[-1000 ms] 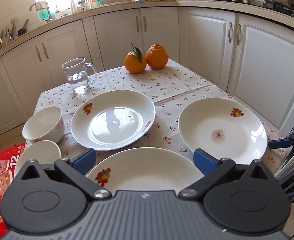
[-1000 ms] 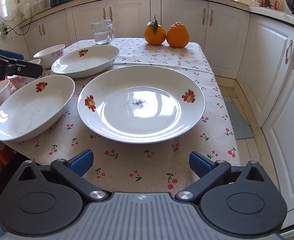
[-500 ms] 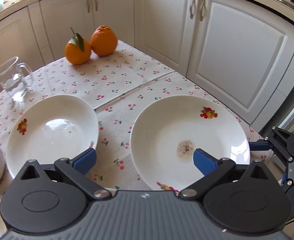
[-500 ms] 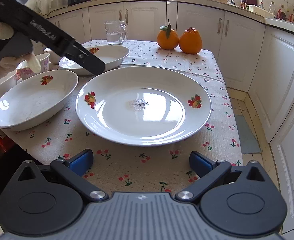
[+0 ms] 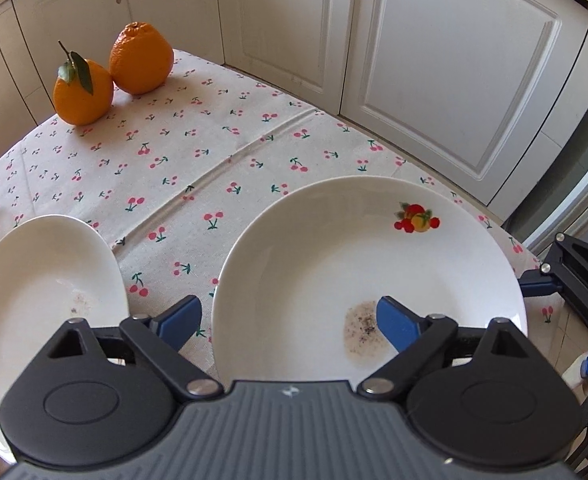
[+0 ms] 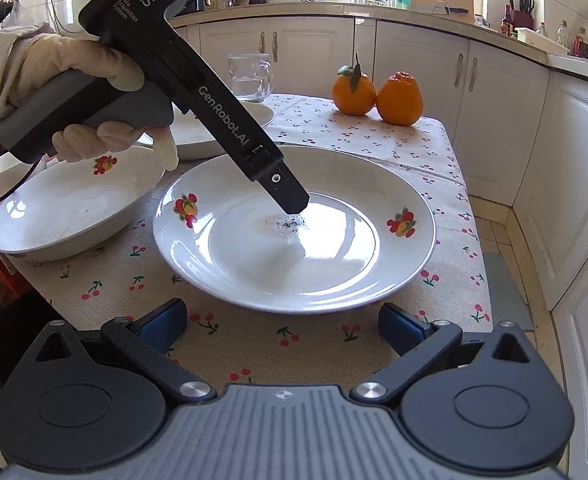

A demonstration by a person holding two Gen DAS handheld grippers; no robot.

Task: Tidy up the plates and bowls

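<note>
We hold the left gripper tilted down over the large fruit-print plate at the tablecloth's near right; its jaws have just been narrowing, straddling the plate's left rim, pads not yet pressing. The right gripper hangs wide and empty at the plate's near edge; a second plate lies just left, two oranges behind.

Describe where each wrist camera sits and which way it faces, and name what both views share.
Right wrist: on the right gripper, looking along the table at the stained plate; its own blue fingertips, the left gripper and the gloved hand holding it show.
Left wrist: on the left gripper, looking steeply down at that plate; its fingertips show, jaws just been closing with the plate's rim between them, the right gripper at the right edge.
Shared: the plate, two oranges, the cherry tablecloth.
</note>
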